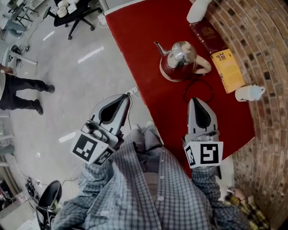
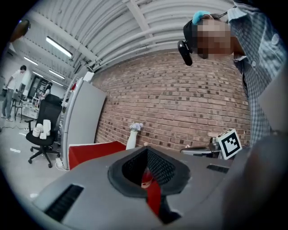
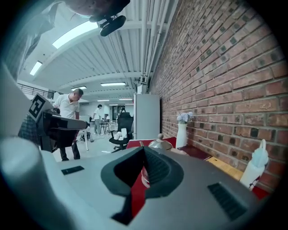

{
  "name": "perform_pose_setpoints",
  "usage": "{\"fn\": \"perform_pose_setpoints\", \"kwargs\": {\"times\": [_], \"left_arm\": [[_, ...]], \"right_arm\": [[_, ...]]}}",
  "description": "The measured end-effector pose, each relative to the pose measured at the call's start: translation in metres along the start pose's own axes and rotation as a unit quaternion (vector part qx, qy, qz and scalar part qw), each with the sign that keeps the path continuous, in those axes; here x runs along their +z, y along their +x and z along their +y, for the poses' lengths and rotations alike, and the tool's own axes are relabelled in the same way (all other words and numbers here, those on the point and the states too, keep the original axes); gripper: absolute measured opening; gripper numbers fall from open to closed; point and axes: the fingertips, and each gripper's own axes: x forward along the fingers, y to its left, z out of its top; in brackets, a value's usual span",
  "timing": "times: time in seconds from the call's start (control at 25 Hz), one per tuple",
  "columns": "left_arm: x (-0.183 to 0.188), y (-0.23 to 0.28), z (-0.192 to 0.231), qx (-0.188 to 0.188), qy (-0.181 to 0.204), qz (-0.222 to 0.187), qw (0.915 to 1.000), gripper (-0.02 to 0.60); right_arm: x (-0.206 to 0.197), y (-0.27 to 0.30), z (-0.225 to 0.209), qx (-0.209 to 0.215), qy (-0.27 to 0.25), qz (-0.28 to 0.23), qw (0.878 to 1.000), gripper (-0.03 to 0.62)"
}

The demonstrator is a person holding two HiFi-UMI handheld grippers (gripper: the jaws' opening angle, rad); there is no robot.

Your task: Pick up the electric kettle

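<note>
The steel electric kettle (image 1: 179,60) stands on its base on the red table (image 1: 139,40), spout toward the table's far left. My left gripper (image 1: 126,97) is shut and empty; it hangs over the floor just off the table's left edge, short of the kettle. My right gripper (image 1: 194,99) is also shut and empty, over the table's near part, and its tips point at the kettle from a short way off. In the right gripper view the kettle's lid (image 3: 158,143) shows just above the shut right gripper (image 3: 144,149). In the left gripper view the left gripper (image 2: 146,149) is shut, with red table behind it.
A black cord (image 1: 194,87) loops between the kettle and my right gripper. A dark red book (image 1: 208,36), a yellow book (image 1: 227,69), a white bottle (image 1: 249,93) and a white vase (image 1: 198,10) line the brick wall (image 1: 265,49). An office chair (image 1: 74,13) and a person (image 1: 22,92) are on the floor to the left.
</note>
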Motion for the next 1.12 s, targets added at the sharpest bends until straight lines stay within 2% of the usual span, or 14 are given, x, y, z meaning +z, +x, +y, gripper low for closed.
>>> {"fn": "perform_pose_setpoints", "kwargs": {"times": [0.12, 0.36, 0.52, 0.76, 0.96, 1.12], "left_arm": [[-0.001, 0.019, -0.002, -0.023, -0.001, 0.002, 0.9997, 0.008], [-0.005, 0.06, 0.006, -0.059, -0.031, 0.011, 0.9977, 0.008], [-0.01, 0.09, 0.017, -0.088, -0.039, 0.025, 0.9951, 0.008], [-0.027, 0.139, 0.039, -0.118, -0.057, 0.055, 0.9899, 0.01], [-0.048, 0.173, 0.056, -0.129, -0.053, 0.085, 0.9865, 0.069], [-0.064, 0.198, 0.074, -0.124, -0.065, 0.102, 0.985, 0.13]], "right_arm": [[0.0, -0.007, -0.01, -0.025, -0.002, -0.002, 1.0, 0.008], [0.001, -0.011, -0.033, -0.078, 0.008, 0.002, 0.997, 0.008], [-0.001, -0.008, -0.047, -0.119, 0.019, 0.011, 0.993, 0.008], [-0.001, 0.008, -0.063, -0.158, 0.021, 0.034, 0.987, 0.008], [-0.001, 0.027, -0.068, -0.177, 0.02, 0.051, 0.983, 0.008], [-0.003, 0.041, -0.073, -0.186, 0.014, 0.067, 0.98, 0.008]]}}
